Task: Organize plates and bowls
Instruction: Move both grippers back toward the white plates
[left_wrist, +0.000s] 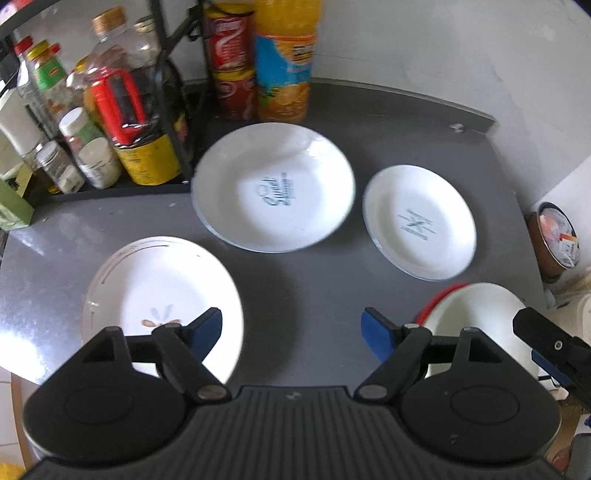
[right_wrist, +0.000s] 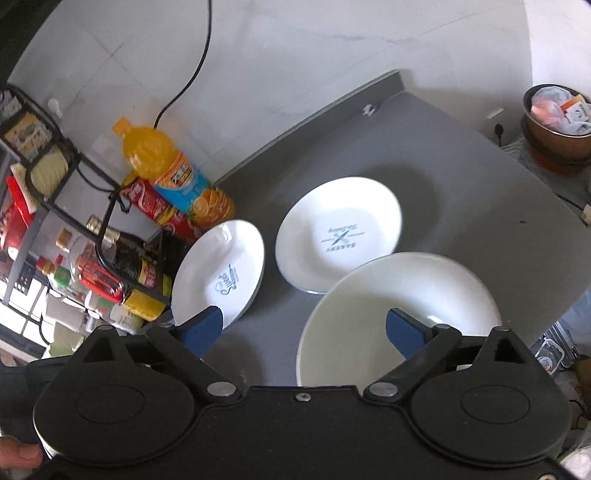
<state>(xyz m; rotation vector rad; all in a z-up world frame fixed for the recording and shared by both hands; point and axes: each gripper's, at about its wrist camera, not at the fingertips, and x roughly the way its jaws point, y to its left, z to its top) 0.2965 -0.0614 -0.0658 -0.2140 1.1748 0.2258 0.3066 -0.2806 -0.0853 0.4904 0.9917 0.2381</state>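
Nearest me, my left claw (left_wrist: 291, 328) stands wide open with nothing between its blue pads, hanging over bare grey bench (left_wrist: 314, 273). Just to its left, partly under the left finger, lies the flower plate (left_wrist: 162, 295); to its right sits the bowl (left_wrist: 476, 314), white with a red rim showing on its near-left edge. My right claw (right_wrist: 304, 328) is open and empty too, and the bowl (right_wrist: 402, 310) lies right under its right finger, filling the near right of that view, so I judge the right hand the nearer one for the bowl and the left hand nearer for the flower plate. The tip of the right claw (left_wrist: 546, 343) shows in the left view just past the bowl. Further out, the script plate (left_wrist: 273, 188) lies straight ahead of the left claw, with the cross plate (left_wrist: 419, 221) beside it to the right, the two close but apart. Both are round, so no long axis matters; I would take a rim edge-on. Behind them stand an orange bottle (left_wrist: 286, 62) and a rack (left_wrist: 110, 110) of jars against the wall.
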